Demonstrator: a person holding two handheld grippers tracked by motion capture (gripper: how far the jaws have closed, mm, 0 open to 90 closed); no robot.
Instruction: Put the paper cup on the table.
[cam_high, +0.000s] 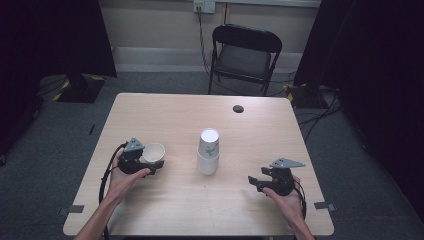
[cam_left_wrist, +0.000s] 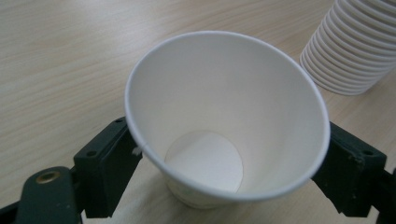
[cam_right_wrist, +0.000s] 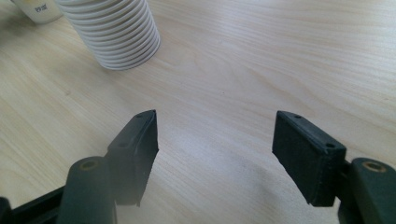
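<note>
A single white paper cup (cam_high: 153, 151) sits mouth-up between the jaws of my left gripper (cam_high: 151, 165), at the table's left. In the left gripper view the cup (cam_left_wrist: 224, 116) leans toward the camera, and a black jaw presses on each side of its wall just under the rim. A tall stack of white paper cups (cam_high: 208, 151) stands at the table's middle; its ribbed rims (cam_left_wrist: 355, 46) rise right of the held cup. My right gripper (cam_high: 257, 182) rests low near the front right. Its jaws stand wide apart over bare wood (cam_right_wrist: 215, 140), with the stack (cam_right_wrist: 116, 32) ahead to the left.
A small dark round object (cam_high: 238, 108) lies near the table's far edge. A black folding chair (cam_high: 245, 55) stands beyond the table, with cables on the floor around it. Grey tape marks (cam_high: 324, 205) sit at the front corners.
</note>
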